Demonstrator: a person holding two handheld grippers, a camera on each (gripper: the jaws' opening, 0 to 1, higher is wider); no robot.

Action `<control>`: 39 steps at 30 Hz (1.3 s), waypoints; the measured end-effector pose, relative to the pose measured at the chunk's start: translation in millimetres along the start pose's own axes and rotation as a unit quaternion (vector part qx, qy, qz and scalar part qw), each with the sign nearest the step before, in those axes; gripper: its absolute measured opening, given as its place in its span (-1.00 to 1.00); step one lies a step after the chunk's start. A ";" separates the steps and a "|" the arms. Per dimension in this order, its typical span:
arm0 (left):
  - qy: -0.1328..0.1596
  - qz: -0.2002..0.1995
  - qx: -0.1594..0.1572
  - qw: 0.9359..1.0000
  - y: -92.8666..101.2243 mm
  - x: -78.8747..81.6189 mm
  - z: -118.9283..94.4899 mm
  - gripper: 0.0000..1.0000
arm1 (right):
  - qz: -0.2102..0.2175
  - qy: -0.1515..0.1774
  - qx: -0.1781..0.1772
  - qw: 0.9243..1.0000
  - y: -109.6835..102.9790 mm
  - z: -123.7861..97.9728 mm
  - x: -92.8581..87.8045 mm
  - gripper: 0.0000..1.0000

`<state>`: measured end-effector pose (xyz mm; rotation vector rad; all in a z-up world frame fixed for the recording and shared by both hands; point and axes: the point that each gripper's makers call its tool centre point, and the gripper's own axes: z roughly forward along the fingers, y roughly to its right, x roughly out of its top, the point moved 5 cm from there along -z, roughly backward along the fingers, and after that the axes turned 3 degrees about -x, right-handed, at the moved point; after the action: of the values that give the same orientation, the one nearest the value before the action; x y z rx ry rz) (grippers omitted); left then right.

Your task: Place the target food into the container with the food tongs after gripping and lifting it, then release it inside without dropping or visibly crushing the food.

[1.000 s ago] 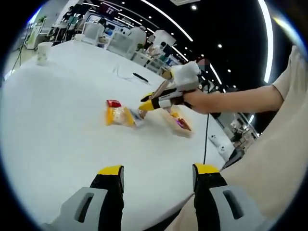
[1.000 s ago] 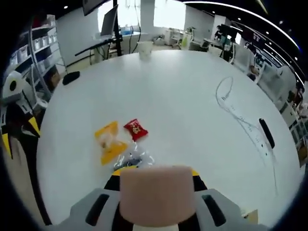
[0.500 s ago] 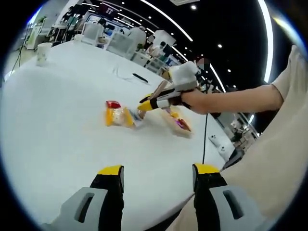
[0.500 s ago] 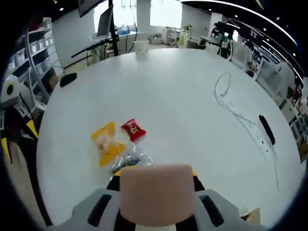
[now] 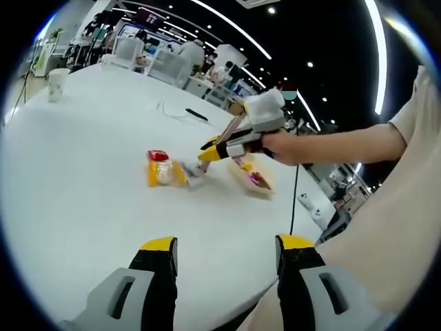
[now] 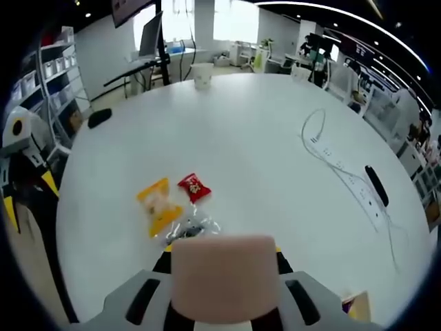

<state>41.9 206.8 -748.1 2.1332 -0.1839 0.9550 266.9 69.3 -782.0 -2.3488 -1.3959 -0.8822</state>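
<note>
Fingers of the left gripper [image 5: 226, 256] stand wide apart with nothing between them, low over the near edge of the white round table [image 5: 76, 172]. In the left gripper view the right gripper [image 5: 210, 149] comes in from the right, held in a hand [image 5: 275, 145] on an outstretched bare arm, and its yellow tips point down toward the snack packets. In the right gripper view a pinkish block [image 6: 224, 277] covers the fingers of that gripper, so I cannot tell if they are apart or together. The target food seems to be the small packets that lie together on the table: a yellow packet [image 6: 159, 205], a red packet [image 6: 194, 186] just beside it, and a clear packet with dark print [image 6: 191, 227] nearest to the right gripper. The writing on them is too small to read. A shallow tray with colourful contents [image 5: 252, 179] lies on the table just behind the right gripper in the left gripper view; I cannot tell whether it is the container. Farther from the packets, a white paper cup [image 6: 202, 74] stands near the far edge of the table, a white cable [image 6: 331, 155] and a dark remote-like thing [image 6: 375, 186] lie well apart to one side, and a dark object [image 6: 100, 117] rests near another edge. Office desks and chairs stand behind the table.
</note>
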 end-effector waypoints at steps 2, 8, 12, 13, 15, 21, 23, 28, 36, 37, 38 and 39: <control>0.000 0.003 -0.003 1.000 3.1 -0.9 0.8 0.13 | 0.005 0.006 -0.004 1.000 0.4 -5.3 0.4 -0.55; -0.001 0.011 -0.009 1.000 11.8 -4.9 -0.9 0.13 | 0.033 0.025 -0.004 0.999 -1.2 -19.1 -0.6 -0.55; 0.004 0.013 -0.007 1.000 14.7 -5.5 -5.0 0.13 | 0.039 0.029 -0.008 0.999 -2.2 -25.6 -2.9 -0.55; 0.005 0.013 -0.007 1.000 15.3 -5.9 -5.7 0.13 | 0.040 0.031 -0.009 0.999 -2.1 -27.5 -2.9 -0.55; 0.005 0.015 -0.006 1.000 16.7 -7.3 -6.8 0.13 | 0.044 0.037 -0.011 0.998 -2.3 -32.2 -2.1 -0.55; 0.002 0.023 -0.011 1.000 22.1 -8.7 -6.7 0.13 | 0.066 0.050 -0.021 0.996 -4.1 -49.0 -0.1 -0.55; 0.002 0.024 -0.014 1.000 23.5 -8.2 -5.2 0.13 | 0.065 0.049 -0.023 0.996 -4.5 -51.5 -0.8 -0.55; 0.000 0.039 -0.024 0.999 30.7 -4.1 -2.0 0.13 | 0.072 0.045 -0.026 0.996 -4.4 -61.1 -4.4 -0.56; -0.001 0.050 -0.027 0.998 33.3 -3.9 -6.0 0.13 | 0.080 0.052 -0.035 0.995 -4.5 -74.1 -6.9 -0.56; -0.001 0.051 -0.027 0.998 33.4 -4.3 -6.4 0.13 | 0.080 0.053 -0.035 0.995 -4.3 -74.7 -7.0 -0.55; -0.001 0.050 -0.027 0.998 34.4 -5.3 -7.5 0.13 | 0.085 0.055 -0.035 0.994 -4.2 -76.5 -7.0 -0.55; 0.001 0.047 -0.028 0.998 35.3 -6.3 -8.2 0.13 | 0.090 0.058 -0.036 0.994 -3.5 -78.2 -6.6 -0.55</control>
<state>18.2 187.2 -728.0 2.0874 -0.3094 0.9935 233.1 26.4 -725.6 -2.3873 -1.1056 -1.0133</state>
